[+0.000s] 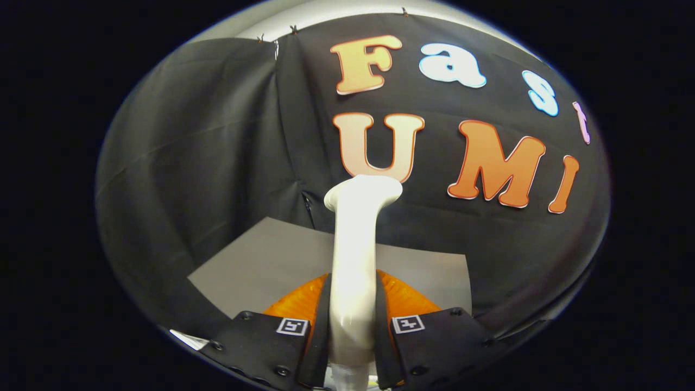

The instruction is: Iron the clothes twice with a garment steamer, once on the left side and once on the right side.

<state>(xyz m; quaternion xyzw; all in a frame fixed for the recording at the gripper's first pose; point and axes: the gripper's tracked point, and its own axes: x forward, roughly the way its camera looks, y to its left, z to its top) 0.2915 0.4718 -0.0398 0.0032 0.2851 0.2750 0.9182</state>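
A white garment steamer [354, 255] stands upright between my fingers, its handle rising from them and its head bending to the right at the top. My gripper [352, 326] is shut on the steamer's handle, with a finger pressed against each side. Behind the handle, an orange garment [404, 298] lies on the grey table [271, 260], showing on both sides of the steamer just beyond the fingers. Most of the garment is hidden by the fingers and the steamer.
Black cloth walls close in the booth behind and to the left of the table. A corner seam in the cloth runs down just left of the steamer's head. The table's far edge lies close to the back wall.
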